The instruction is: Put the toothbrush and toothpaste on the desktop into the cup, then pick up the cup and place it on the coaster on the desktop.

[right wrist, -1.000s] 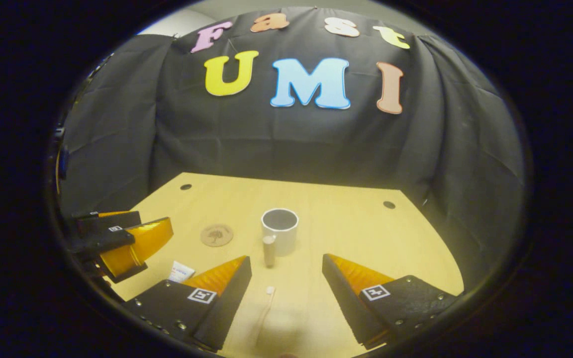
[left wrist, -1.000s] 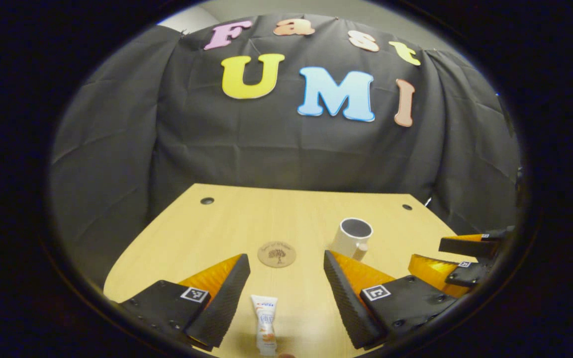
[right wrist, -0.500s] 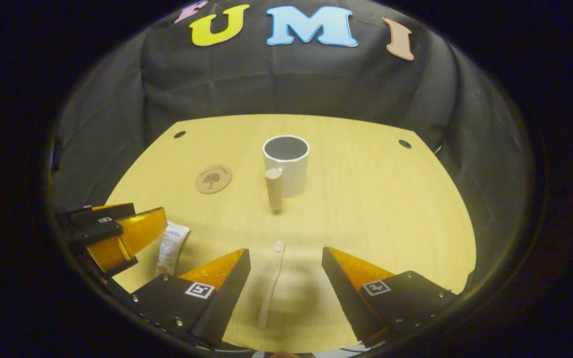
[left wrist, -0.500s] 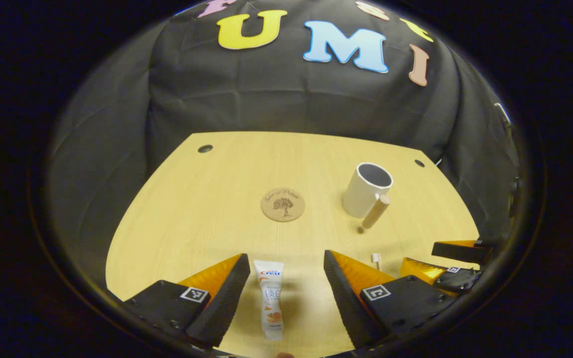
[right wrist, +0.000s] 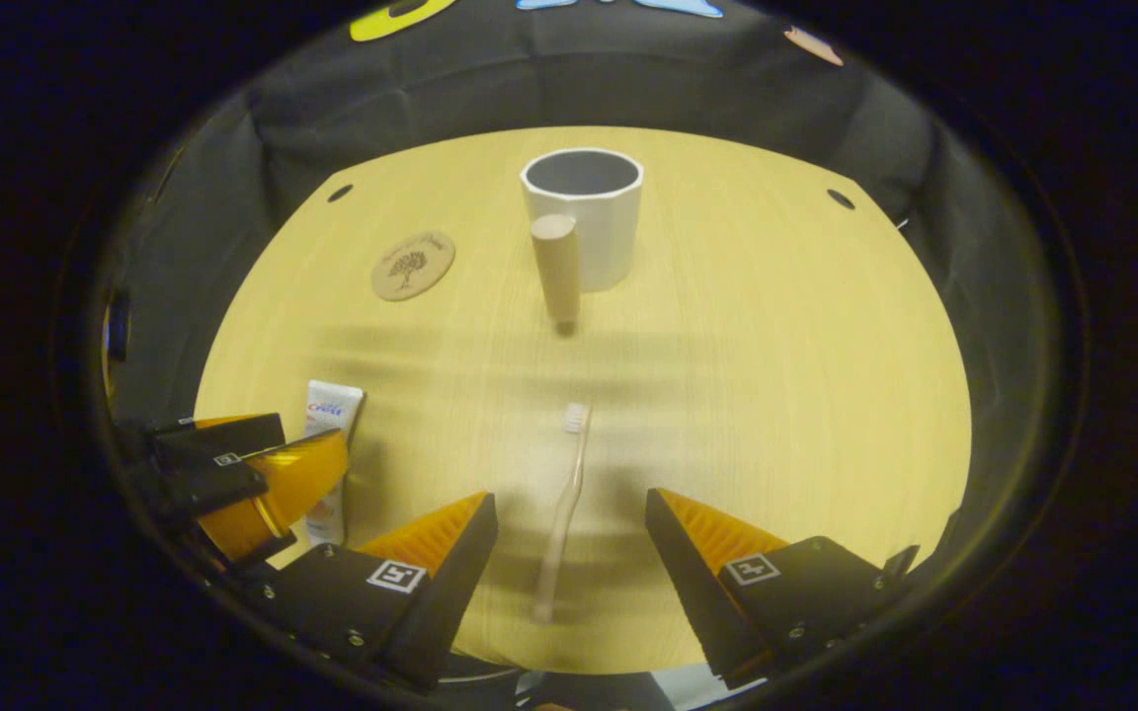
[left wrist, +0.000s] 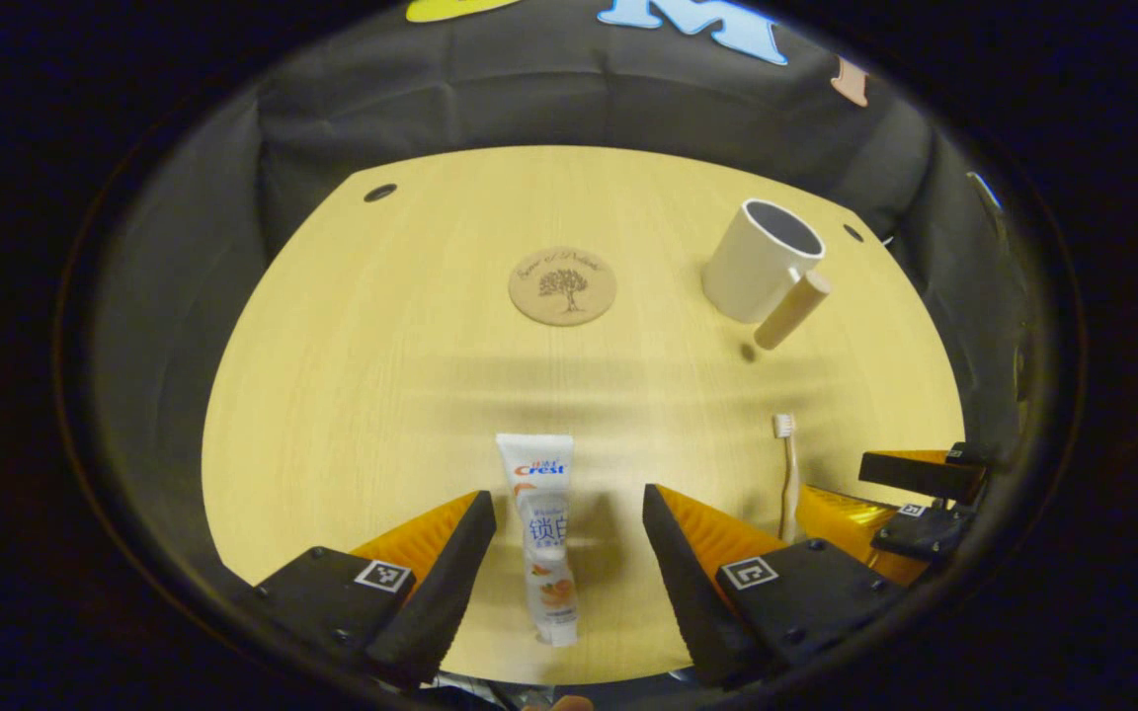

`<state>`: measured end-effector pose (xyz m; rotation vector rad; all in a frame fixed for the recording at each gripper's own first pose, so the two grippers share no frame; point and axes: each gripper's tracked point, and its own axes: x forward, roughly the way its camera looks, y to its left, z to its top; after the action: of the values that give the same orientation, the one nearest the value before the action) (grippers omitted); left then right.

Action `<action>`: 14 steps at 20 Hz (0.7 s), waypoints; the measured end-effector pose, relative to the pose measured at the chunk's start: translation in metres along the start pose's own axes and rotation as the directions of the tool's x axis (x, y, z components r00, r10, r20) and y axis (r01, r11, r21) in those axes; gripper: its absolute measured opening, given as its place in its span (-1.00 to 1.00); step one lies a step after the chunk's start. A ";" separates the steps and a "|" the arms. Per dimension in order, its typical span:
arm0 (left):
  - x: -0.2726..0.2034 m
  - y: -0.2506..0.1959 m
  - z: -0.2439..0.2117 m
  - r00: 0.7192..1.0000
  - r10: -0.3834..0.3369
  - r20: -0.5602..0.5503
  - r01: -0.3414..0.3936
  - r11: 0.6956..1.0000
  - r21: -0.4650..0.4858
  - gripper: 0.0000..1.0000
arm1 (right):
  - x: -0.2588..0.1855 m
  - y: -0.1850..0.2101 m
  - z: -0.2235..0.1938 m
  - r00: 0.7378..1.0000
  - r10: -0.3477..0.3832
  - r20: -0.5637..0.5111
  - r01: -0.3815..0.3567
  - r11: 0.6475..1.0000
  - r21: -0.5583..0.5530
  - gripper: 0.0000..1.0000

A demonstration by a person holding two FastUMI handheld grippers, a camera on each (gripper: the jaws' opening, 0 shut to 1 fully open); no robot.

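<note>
Left gripper view: left gripper (left wrist: pixel 569 528) hangs over the near edge of the desktop (left wrist: pixel 371 375), fingers spread wide, gripping nothing. Toothpaste (left wrist: pixel 541 528) lies flat on the wood in the gap between the fingers, touching neither, cap end toward the camera, flat crimped end pointing away toward the coaster (left wrist: pixel 562 285). Coaster is a round cork-coloured disc with a tree printed on it, farther back near mid-table, nothing on it. Cup (left wrist: pixel 760 260) stands upright to the right of the coaster, well apart from it, pale, with a wooden peg handle pointing toward the near side. Toothbrush (left wrist: pixel 786 464) lies flat at right, bristle end away from the camera, handle running down behind the right gripper (left wrist: pixel 915 494), seen at the right edge.

Right gripper view: right gripper (right wrist: pixel 569 553) also released, fingers well apart, nothing between the pads. Toothbrush (right wrist: pixel 561 513) lies on the desktop (right wrist: pixel 776 375) in the gap, lengthwise, head pointing toward the cup (right wrist: pixel 584 212). Cup sits straight ahead, handle facing the camera; inside looks dark, contents cannot be made out. Coaster (right wrist: pixel 413 265) to the left of the cup, apart. Toothpaste (right wrist: pixel 330 434) at far left, partly covered by the left gripper (right wrist: pixel 233 474).
</note>
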<state>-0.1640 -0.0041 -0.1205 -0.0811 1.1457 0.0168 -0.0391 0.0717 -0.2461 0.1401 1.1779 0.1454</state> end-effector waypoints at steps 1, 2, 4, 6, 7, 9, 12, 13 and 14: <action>0.000 0.002 -0.003 1.000 0.002 -0.020 -0.002 1.000 0.004 0.96 | 0.003 0.000 -0.003 1.000 -0.002 -0.028 0.002 1.000 -0.003 0.87; -0.001 0.001 -0.007 0.999 0.000 -0.042 0.001 1.000 0.007 0.96 | 0.005 0.000 -0.005 0.999 -0.003 -0.049 0.002 1.000 -0.005 0.87; -0.003 -0.001 -0.012 0.997 -0.013 -0.078 0.013 1.000 0.008 0.96 | 0.008 0.001 -0.010 0.996 -0.008 -0.090 0.006 1.000 -0.018 0.87; -0.004 -0.001 -0.018 0.993 -0.017 -0.113 0.018 1.000 0.011 0.96 | 0.013 0.005 -0.016 0.991 -0.009 -0.130 0.006 1.000 -0.029 0.84; -0.005 -0.001 -0.020 0.992 -0.020 -0.127 0.021 1.000 0.009 0.96 | 0.015 0.007 -0.018 0.989 -0.008 -0.146 0.003 0.999 -0.034 0.80; -0.006 -0.003 -0.023 0.989 -0.027 -0.146 0.028 1.000 0.003 0.96 | 0.019 0.009 -0.023 0.985 -0.013 -0.175 0.006 0.999 -0.039 0.70; -0.001 -0.004 -0.027 0.985 -0.031 -0.168 0.032 0.999 0.001 0.96 | 0.020 0.011 -0.030 0.978 -0.022 -0.209 0.012 0.999 -0.048 0.59; 0.001 -0.004 -0.029 0.984 -0.032 -0.177 0.032 0.999 -0.003 0.96 | 0.022 0.012 -0.032 0.976 -0.017 -0.218 0.007 0.999 -0.048 0.44; 0.001 -0.005 -0.031 0.982 -0.035 -0.187 0.035 0.999 -0.008 0.96 | 0.023 0.013 -0.033 0.975 -0.016 -0.223 0.006 0.999 -0.047 0.42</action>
<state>-0.1915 -0.0110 -0.1341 -0.1087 1.3317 -0.0198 -0.0611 0.0895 -0.2768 0.0781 1.3982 0.1820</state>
